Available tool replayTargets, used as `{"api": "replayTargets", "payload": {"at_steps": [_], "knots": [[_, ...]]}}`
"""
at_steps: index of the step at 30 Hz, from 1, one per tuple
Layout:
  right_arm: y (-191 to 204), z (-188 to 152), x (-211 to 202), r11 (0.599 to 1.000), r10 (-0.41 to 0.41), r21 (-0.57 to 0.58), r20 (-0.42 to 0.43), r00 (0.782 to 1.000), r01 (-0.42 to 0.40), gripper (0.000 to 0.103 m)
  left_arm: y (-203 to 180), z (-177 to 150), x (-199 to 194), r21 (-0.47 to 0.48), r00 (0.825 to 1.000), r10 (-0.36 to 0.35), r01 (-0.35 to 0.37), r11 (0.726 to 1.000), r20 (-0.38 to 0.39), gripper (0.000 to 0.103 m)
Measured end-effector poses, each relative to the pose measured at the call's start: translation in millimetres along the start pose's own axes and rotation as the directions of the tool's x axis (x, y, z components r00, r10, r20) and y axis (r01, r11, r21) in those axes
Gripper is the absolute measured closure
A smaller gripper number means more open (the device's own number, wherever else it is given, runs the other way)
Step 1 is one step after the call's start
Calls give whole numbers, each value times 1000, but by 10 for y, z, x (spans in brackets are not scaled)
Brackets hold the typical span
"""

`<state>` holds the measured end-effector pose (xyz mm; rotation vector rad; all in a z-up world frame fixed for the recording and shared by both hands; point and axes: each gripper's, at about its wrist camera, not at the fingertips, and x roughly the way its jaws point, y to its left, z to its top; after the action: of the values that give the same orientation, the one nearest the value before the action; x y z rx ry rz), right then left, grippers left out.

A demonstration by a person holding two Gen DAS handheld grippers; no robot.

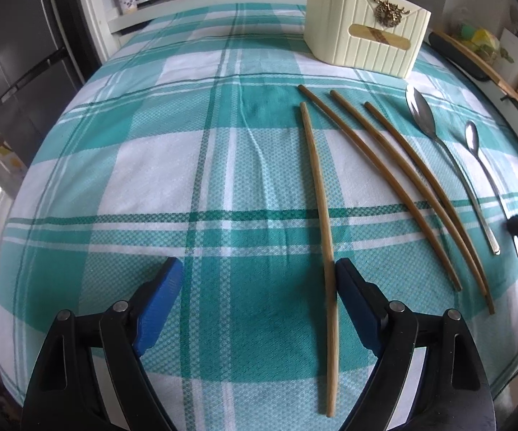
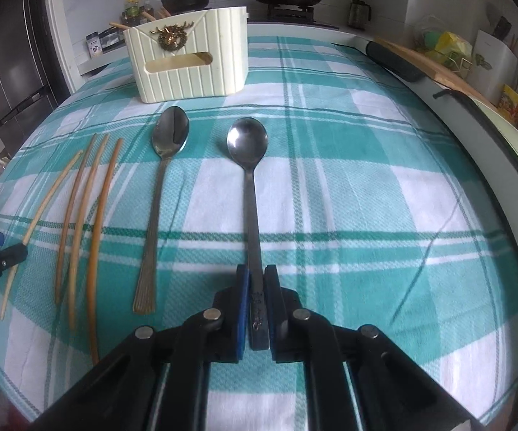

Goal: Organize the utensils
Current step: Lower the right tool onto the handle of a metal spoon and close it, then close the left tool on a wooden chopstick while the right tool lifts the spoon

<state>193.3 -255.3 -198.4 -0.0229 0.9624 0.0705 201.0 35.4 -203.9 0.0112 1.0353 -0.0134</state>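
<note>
The cream ribbed holder point(image 2: 190, 64) stands toward the far side of the table point(image 2: 366, 186), which is covered by a teal and white checked cloth; it serves here as the landmark. A gold ornament point(image 2: 170, 37) sits on its front face above a slot handle, and wooden sticks poke out of its top.

On the near side of the holder two metal spoons lie on the cloth, bowls toward the holder and handles running away from it. The plain-handled spoon point(image 2: 248, 165), to the right of the holder's front in the right wrist view, has the end of its handle between the pads of the right gripper point(image 2: 258, 280), whose jaws are closed tight on it. The spoon's bowl appears to rest on the cloth. The ridged-handle spoon point(image 2: 167, 165) lies just left of it, apart from it and untouched.

Further left of the holder, four chopsticks lie roughly side by side, tips toward the holder. Three of them point(image 1: 395, 186) sit close together; the pale fourth chopstick point(image 1: 322, 194) lies a little apart on the outside.

The left gripper point(image 1: 259, 269) hangs over the near end of that group with its jaws spread wide. The pale chopstick runs just beside the inner face of its right blue pad point(image 1: 352, 294); whether they touch cannot be told. Nothing is clamped.
</note>
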Motion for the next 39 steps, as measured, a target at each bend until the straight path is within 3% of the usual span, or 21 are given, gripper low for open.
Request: {"api": "replayTargets", "payload": {"at_steps": [7, 9, 10, 21, 31, 35, 39], "knots": [[-50, -134, -154, 1000, -2, 18, 21, 1000, 2, 91, 48, -10, -1, -9, 1000, -3, 3, 1000, 0, 16], [-70, -139, -188, 999, 0, 36, 44, 999, -2, 67, 43, -11, 3, -6, 1000, -3, 3, 1000, -1, 13], [-83, -137, -200, 999, 1, 46, 56, 998, -4, 63, 36, -14, 6, -2, 1000, -2, 2, 1000, 0, 12], [-129, -130, -137, 997, 19, 68, 57, 998, -22, 62, -8, -6, 49, 24, 1000, 7, -7, 1000, 3, 1], [-120, -128, -110, 997, 17, 69, 47, 999, -20, 62, -8, -11, 53, 33, 1000, 2, -2, 999, 11, 1], [-116, -140, -102, 997, 6, 72, 46, 999, -9, 54, -5, -14, 52, 31, 1000, -1, 0, 1000, 16, 1], [-113, -144, -92, 997, 0, 73, 42, 999, -3, 54, -3, -23, 46, 28, 1000, -4, 3, 1000, 21, 1]]}}
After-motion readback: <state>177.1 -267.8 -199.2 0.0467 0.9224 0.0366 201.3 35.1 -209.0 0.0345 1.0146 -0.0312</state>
